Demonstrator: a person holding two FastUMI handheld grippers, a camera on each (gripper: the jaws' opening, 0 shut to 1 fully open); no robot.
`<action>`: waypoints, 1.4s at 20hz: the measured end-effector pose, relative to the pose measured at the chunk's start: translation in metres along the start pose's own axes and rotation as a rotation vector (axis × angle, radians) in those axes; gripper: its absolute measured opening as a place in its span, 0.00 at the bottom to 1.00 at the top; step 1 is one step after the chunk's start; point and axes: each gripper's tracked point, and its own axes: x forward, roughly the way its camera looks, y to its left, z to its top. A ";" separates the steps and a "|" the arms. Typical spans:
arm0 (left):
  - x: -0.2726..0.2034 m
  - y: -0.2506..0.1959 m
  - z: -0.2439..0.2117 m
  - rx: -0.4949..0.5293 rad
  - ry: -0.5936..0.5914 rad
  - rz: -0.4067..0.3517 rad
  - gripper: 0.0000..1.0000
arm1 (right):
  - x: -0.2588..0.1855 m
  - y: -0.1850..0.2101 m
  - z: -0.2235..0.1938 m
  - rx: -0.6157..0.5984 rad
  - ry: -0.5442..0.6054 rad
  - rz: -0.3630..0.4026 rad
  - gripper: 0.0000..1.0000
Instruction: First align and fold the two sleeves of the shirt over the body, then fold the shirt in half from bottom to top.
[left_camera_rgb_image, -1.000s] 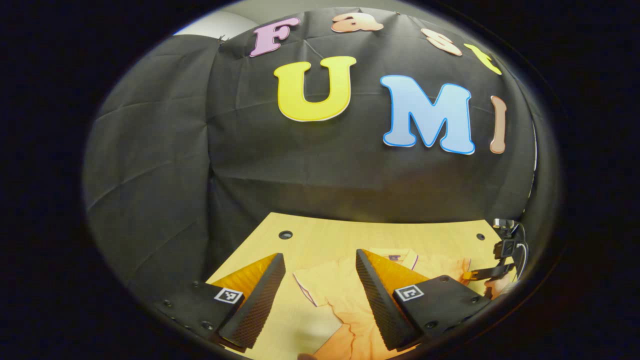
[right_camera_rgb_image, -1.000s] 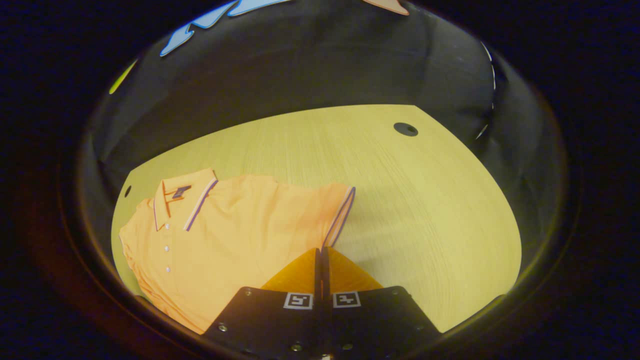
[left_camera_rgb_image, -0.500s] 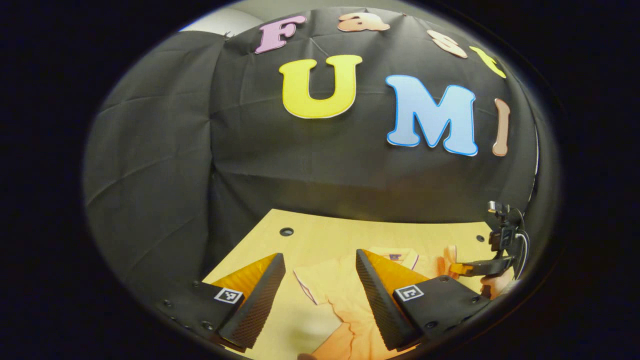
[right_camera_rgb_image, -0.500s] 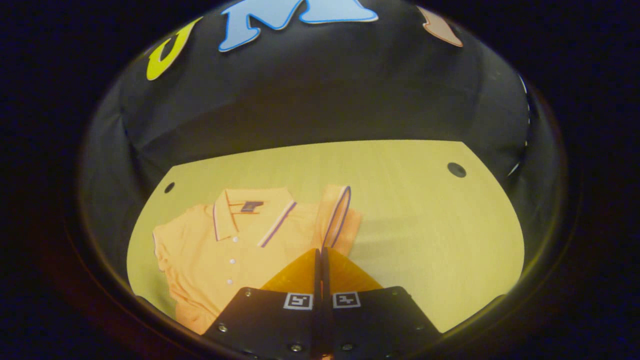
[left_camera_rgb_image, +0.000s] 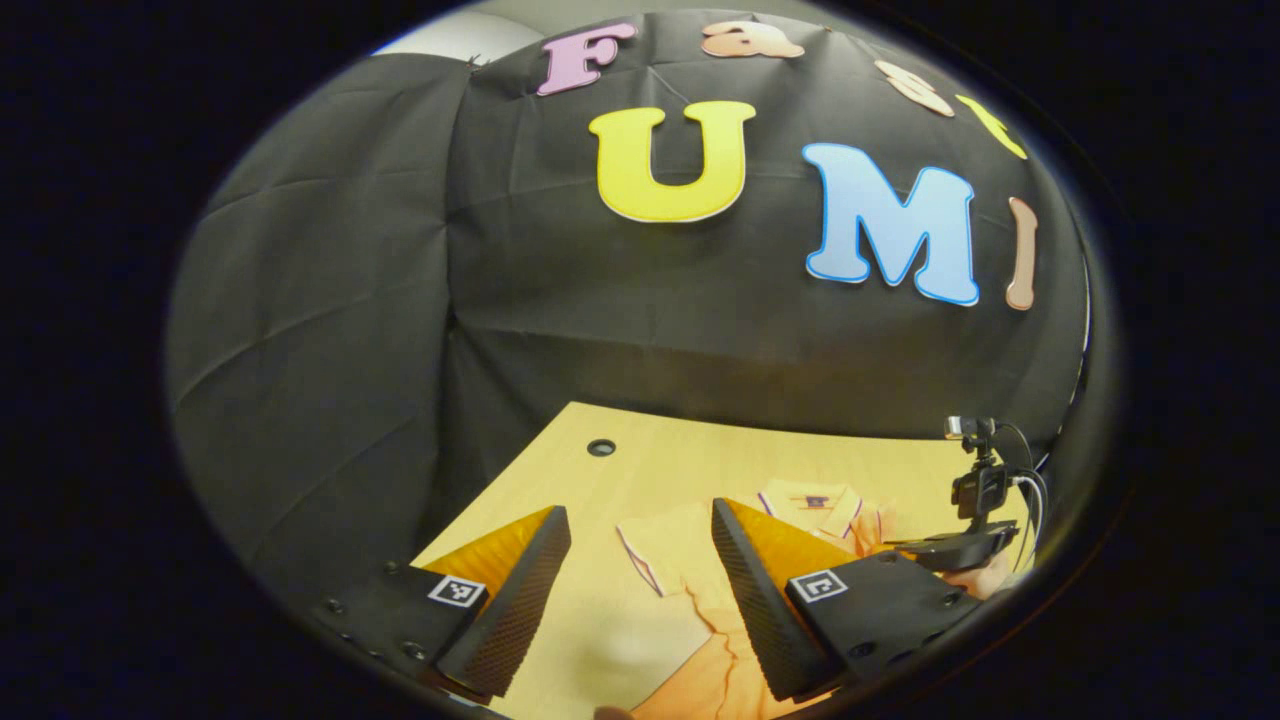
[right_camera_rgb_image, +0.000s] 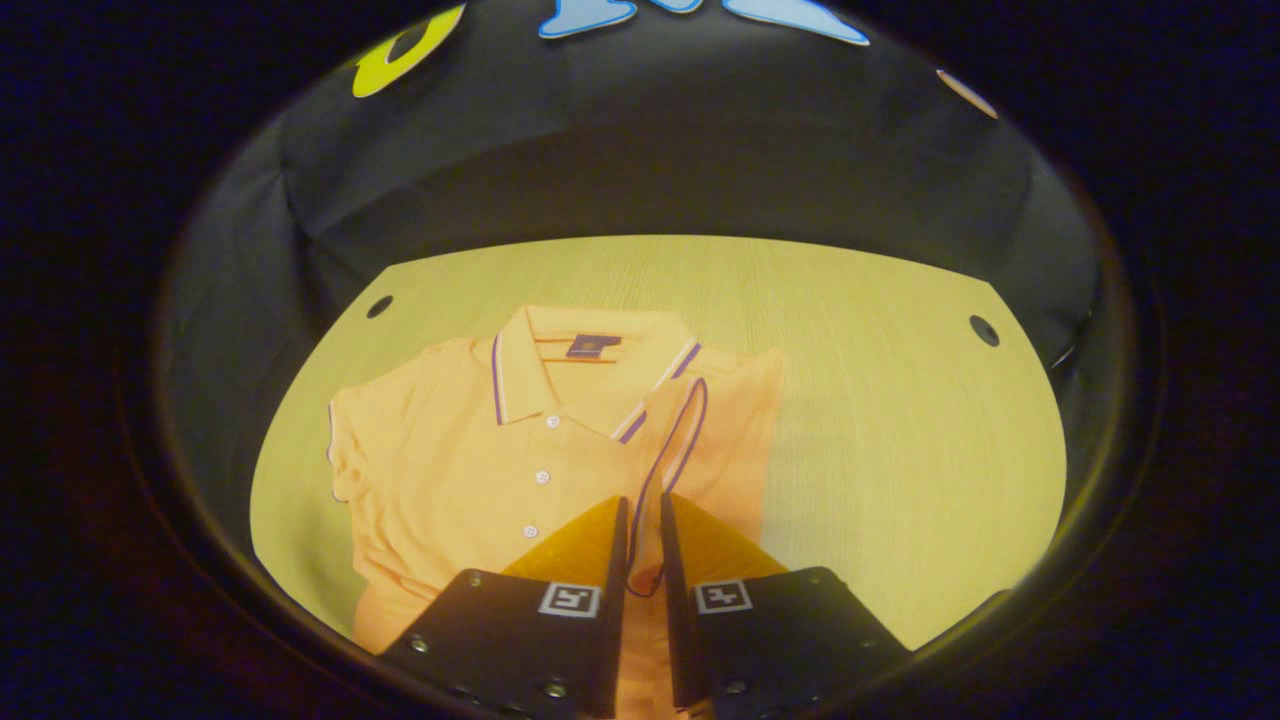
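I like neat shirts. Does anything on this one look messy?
A bit. On the orange shirt, one sleeve lies folded over the chest, its trimmed edge running between the right gripper's slightly parted jaws. The other sleeve sticks out unfolded.

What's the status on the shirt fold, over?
Left tool open above table. Right tool slightly parted around right sleeve, laid over shirt. Left sleeve not yet folded. No obstructions.
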 end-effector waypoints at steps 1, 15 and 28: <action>0.000 0.006 -0.006 -0.002 0.008 0.002 0.96 | -0.002 0.003 0.001 0.002 -0.006 0.003 0.26; 0.148 0.001 -0.107 -0.055 0.196 -0.052 0.93 | -0.111 0.016 0.027 0.011 -0.171 0.018 0.50; 0.222 0.003 -0.223 -0.084 0.406 0.006 0.93 | -0.167 -0.014 0.003 0.093 -0.176 -0.071 0.50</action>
